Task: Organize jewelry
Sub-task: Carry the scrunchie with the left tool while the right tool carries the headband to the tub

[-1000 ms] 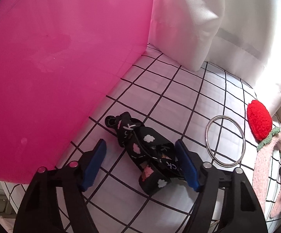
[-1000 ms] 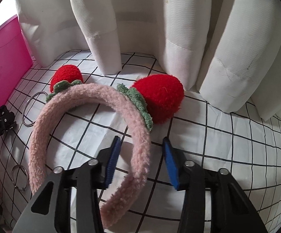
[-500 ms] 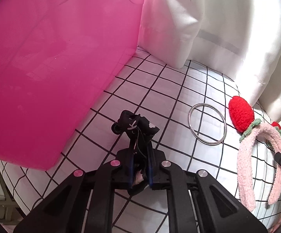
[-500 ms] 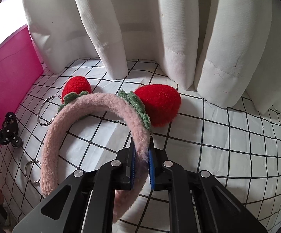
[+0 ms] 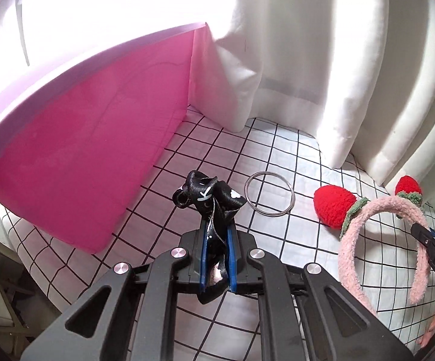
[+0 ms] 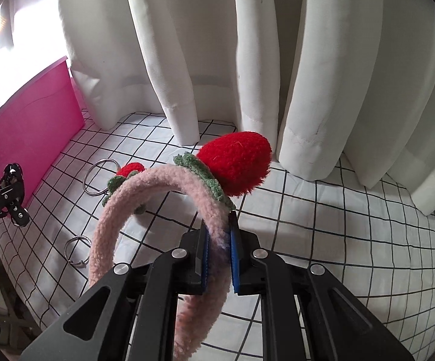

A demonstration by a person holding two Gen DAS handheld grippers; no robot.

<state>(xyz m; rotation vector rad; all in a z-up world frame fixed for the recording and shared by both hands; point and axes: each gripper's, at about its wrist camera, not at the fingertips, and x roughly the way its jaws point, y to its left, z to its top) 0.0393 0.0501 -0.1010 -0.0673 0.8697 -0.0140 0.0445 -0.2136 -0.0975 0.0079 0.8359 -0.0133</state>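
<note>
L gripper (image 5: 216, 240) is pinching a black printed scrunchie (image 5: 210, 198) w/ blue pads, holding it off the grid-pattern cloth (image 5: 277, 150) beside the pink box (image 5: 82, 150). R gripper (image 6: 219, 240) is clamping the fuzzy pink strawberry headband (image 6: 157, 186) – probably lifted clear. Large metal ring (image 5: 269, 194) is lying flat btwn them; small ring (image 6: 77, 251) near the cloth's edge.

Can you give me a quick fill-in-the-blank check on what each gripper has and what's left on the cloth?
1. The left gripper is shut on the black patterned ____.
2. The right gripper is shut on the pink fuzzy headband, whose ears are shaped like red ____.
3. The large metal ring lies on the ____ tablecloth.
4. The box beside the cloth is ____ in colour.

Missing words: scrunchie; strawberries; checked; pink
</note>
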